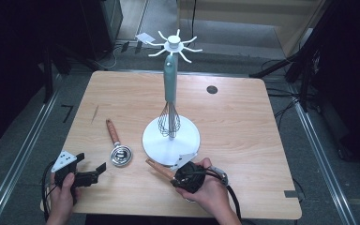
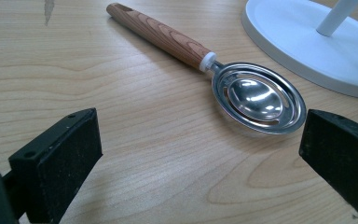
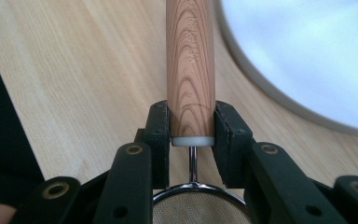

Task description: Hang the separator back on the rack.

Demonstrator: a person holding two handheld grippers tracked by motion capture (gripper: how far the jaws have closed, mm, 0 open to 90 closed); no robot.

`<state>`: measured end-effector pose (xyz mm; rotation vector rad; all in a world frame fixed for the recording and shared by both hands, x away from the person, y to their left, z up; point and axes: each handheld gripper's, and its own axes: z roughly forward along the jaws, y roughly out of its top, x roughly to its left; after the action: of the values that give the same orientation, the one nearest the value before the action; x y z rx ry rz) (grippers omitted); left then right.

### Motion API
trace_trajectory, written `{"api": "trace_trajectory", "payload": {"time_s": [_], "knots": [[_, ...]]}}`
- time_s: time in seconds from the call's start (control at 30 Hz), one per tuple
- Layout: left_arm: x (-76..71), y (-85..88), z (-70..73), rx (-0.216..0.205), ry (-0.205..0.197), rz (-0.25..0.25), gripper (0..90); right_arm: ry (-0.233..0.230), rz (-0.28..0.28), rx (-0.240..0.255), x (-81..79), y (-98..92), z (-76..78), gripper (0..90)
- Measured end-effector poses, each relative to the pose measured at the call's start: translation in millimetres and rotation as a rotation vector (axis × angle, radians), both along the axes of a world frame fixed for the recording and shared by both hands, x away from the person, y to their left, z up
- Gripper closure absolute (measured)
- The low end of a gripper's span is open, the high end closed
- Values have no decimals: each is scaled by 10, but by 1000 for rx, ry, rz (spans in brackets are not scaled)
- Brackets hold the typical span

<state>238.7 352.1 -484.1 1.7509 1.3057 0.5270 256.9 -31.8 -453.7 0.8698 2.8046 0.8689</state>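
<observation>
High view: right tool [image 1: 187, 177] at counter [image 1: 243, 140] front, by white stand [image 1: 171, 138]; whisk [image 1: 169, 101] hanging there.
Left gripper view: left tool [image 2: 200, 154] wide open, empty; egg separator [image 2: 256, 98] lying ahead.
Right gripper view: jaws clamped on strainer [image 3: 190, 70] wooden handle just above the collar; mesh below. Likely light, rigid, smooth; best gripped here.

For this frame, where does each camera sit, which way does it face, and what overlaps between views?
High view: above the person's side, facing forward and down on the table; both hands, left gripper.
Left gripper view: low, facing the egg separator between open jaws.
Right gripper view: along jaws shut on the strainer handle.
Shared: white stand base.
</observation>
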Motion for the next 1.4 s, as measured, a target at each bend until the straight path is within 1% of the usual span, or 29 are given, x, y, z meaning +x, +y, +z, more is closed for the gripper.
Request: {"api": "trace_trajectory", "payload": {"time_s": [0.07, 0.1, 0.13, 0.17, 0.2, 0.23, 0.27, 0.3, 0.5, 0.57, 0.67, 0.73, 0.9, 1.0, 1.07, 1.1, 1.23, 1.27, 1.33, 1.37, 1.4], "knots": [[-1, 1, 0, -2, -1, 2, 0, -6, 0, 4, 10, -29, -1, 708], [-1, 2, 0, -3, -1, 2, 0, -12, -19, 25, 32, -99, -5, 708], [0, 4, -1, -6, -2, 4, 0, -12, -19, 25, 32, -99, -5, 708], [0, 7, 0, -6, -1, 4, 0, -18, -34, 41, 50, -152, -4, 708], [1, 8, -1, -9, -1, 4, 0, -18, -34, 41, 50, -152, -4, 708], [1, 11, 0, -11, 0, 5, 0, -24, -51, 52, 59, -196, 1, 708], [1, 11, 0, -11, 0, 5, 0, -24, -51, 52, 59, -196, 1, 708], [1, 12, 0, -13, 0, 4, 0, -26, -64, 63, 65, -229, 6, 708], [1, 13, 0, -15, -1, 3, 0, -35, -89, 76, 79, -299, 11, 708], [1, 14, 0, -15, 0, 4, 0, -38, -108, 93, 97, -339, 7, 708], [0, 14, 1, -16, -1, 4, 0, -39, -116, 105, 111, -368, 4, 708], [-1, 15, 1, -15, -2, 5, 0, -37, -138, 116, 123, -406, 2, 708], [-6, 16, 1, -12, -6, 15, 0, -46, -162, 132, 143, -471, -12, 707], [-6, 17, 2, -10, -8, 19, 0, -50, -192, 149, 158, -530, -14, 707], [-5, 16, 2, -8, -8, 21, 0, -62, -200, 159, 172, -565, -10, 707], [-5, 15, 2, -7, -8, 21, 0, -70, -216, 163, 179, -598, -2, 707], [-5, 14, 2, -6, -7, 24, 0, -77, -236, 174, 191, -644, 4, 707], [-4, 16, 2, -7, -7, 24, 0, -81, -252, 182, 200, -681, 7, 707], [-4, 16, 2, -7, -7, 24, 0, -79, -254, 186, 201, -692, 8, 707], [-4, 15, 2, -7, -7, 24, 0, -91, -266, 194, 204, -722, 18, 708], [-4, 14, 2, -7, -6, 25, 0, -91, -266, 194, 204, -722, 18, 708]]}}
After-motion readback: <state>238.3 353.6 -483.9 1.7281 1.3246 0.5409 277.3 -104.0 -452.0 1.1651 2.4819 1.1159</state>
